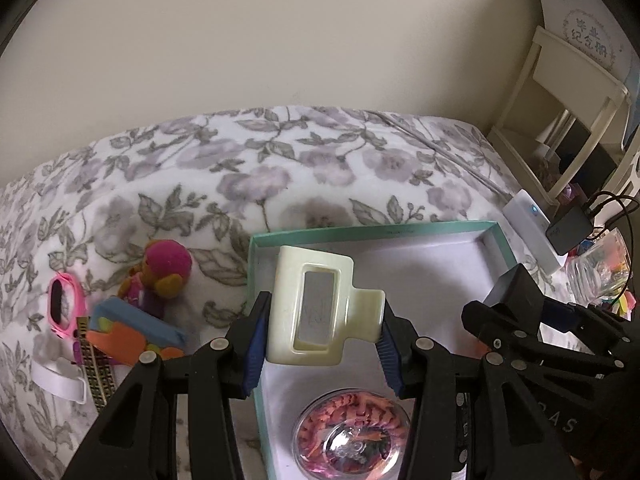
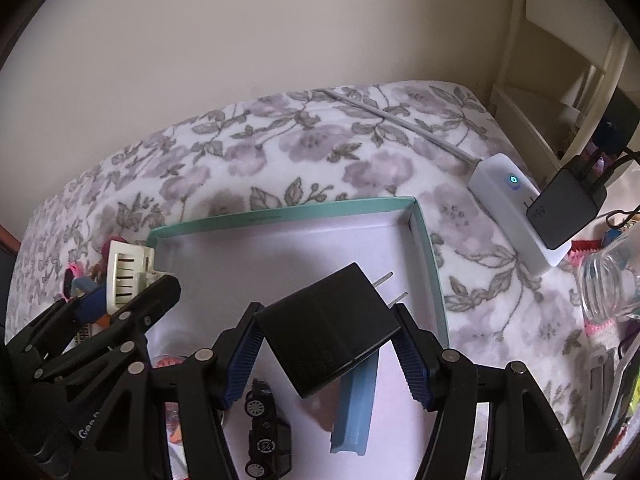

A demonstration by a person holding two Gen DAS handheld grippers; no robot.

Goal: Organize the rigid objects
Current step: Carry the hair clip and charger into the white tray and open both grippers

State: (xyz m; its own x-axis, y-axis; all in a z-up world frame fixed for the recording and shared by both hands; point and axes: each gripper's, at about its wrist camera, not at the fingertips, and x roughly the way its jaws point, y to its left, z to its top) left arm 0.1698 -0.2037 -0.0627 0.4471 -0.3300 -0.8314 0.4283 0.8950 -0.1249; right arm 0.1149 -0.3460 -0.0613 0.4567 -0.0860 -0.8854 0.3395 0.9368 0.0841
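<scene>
A shallow teal box (image 1: 400,227) with a white floor is set on a bed covered by a floral blanket (image 1: 240,168), near the bed's right edge.

The left hand-held gripper (image 1: 324,344) is held above the box's left wall, partly open, with its blue pads pressed against the two sides of a cream plastic clip (image 1: 320,304); the clip is carried clear of the box floor. In the right wrist view the same clip (image 2: 128,276) is seen over the box's near-left corner (image 2: 154,240).

The right hand-held gripper (image 2: 326,356) is closed to a middling width on a black plug adapter (image 2: 328,328), which is gripped by its sides and tilted, with its two metal prongs pointed toward the far right corner of the box. It is held above the box floor.

On the box floor, a clear round case with orange contents (image 1: 352,436) is seen near the near edge, and a black toy car (image 2: 264,436) and a light blue bar (image 2: 356,408) are lying beside each other below the adapter.

Outside the box, toward the left edge of the bed, a pink watch (image 1: 64,304), a small doll with a magenta hat (image 1: 160,276) and a blue and orange block (image 1: 132,328) are clustered. A white power strip (image 2: 516,216) with a black charger (image 2: 564,208) plugged in is placed by the bed's far right corner.
</scene>
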